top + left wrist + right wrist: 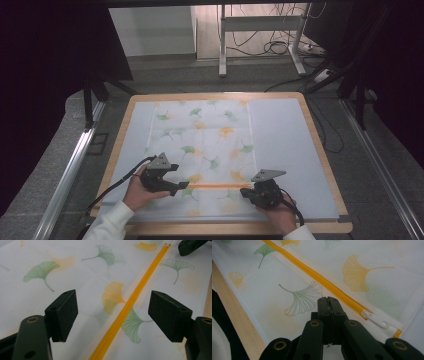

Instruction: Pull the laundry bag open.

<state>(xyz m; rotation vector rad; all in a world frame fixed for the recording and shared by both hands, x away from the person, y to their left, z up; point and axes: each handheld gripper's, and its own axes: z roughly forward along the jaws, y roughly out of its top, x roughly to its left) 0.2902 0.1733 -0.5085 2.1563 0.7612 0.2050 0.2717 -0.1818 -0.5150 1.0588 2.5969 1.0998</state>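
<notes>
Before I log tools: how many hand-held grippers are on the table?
2. The left hand-held gripper is at the orange zipper's left end, jaws open; the right hand-held gripper at its right end, jaws shut.

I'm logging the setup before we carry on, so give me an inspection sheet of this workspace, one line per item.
Surface: wooden table under a pale sheet.
Job's things: mesh bag printed with ginkgo leaves lies flat; its orange zipper runs between the two claws; white zipper pull sits at the right claw's end.
Clutter: nothing seen on the table.
Grippers: left claw open, jaws either side of the zipper, not touching it; right claw shut, tips over the mesh beside the pull; whether it pinches fabric cannot be told.
Cables: one black cable trails from the left claw.
Surroundings: grey floor, metal frame, loose wires beyond.
</notes>
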